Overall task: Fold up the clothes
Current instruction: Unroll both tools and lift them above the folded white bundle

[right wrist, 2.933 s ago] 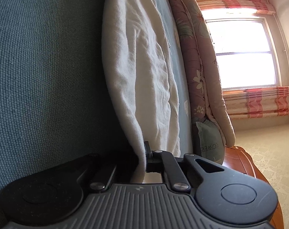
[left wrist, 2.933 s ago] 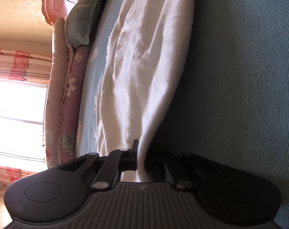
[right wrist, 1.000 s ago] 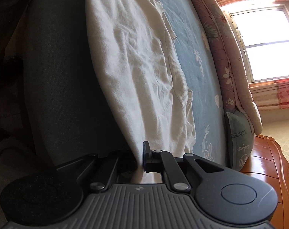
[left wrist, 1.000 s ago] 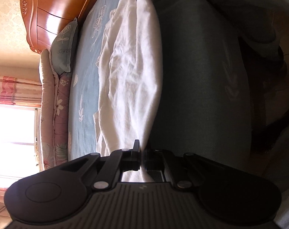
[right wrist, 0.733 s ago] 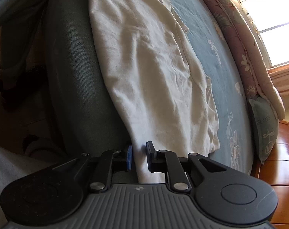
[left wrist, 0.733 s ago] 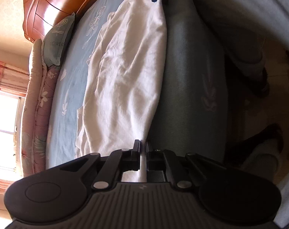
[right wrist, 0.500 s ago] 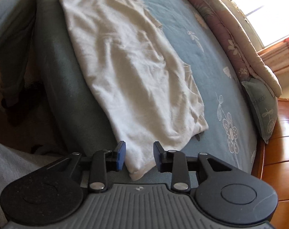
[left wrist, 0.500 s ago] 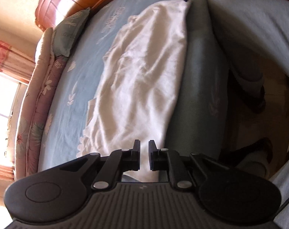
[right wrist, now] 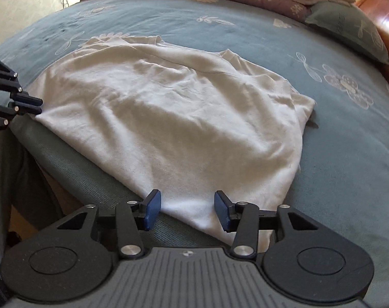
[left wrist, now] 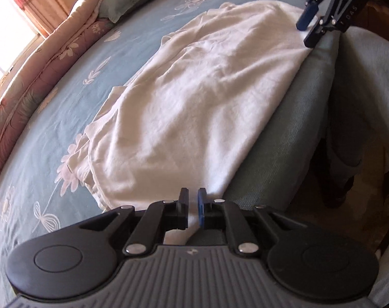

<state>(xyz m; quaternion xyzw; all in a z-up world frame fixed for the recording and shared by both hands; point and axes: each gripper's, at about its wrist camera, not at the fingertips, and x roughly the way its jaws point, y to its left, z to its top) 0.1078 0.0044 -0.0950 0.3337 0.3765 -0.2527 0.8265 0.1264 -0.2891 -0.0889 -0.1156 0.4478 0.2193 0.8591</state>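
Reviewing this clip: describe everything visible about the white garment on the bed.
The white garment is soft, wrinkled knit cloth, lying flat on the blue floral bedspread, one long edge along the bed's near side. Layered edges and a ribbed hem show at its far side. The right gripper, jaws opening, straddles one near corner without pinching; the left gripper sits nearly closed at the other.

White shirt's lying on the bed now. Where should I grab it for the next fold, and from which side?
Probably the white shirt by its two corners at the near bed edge, coming from that edge: the hem lies straight there, one corner before each tool.
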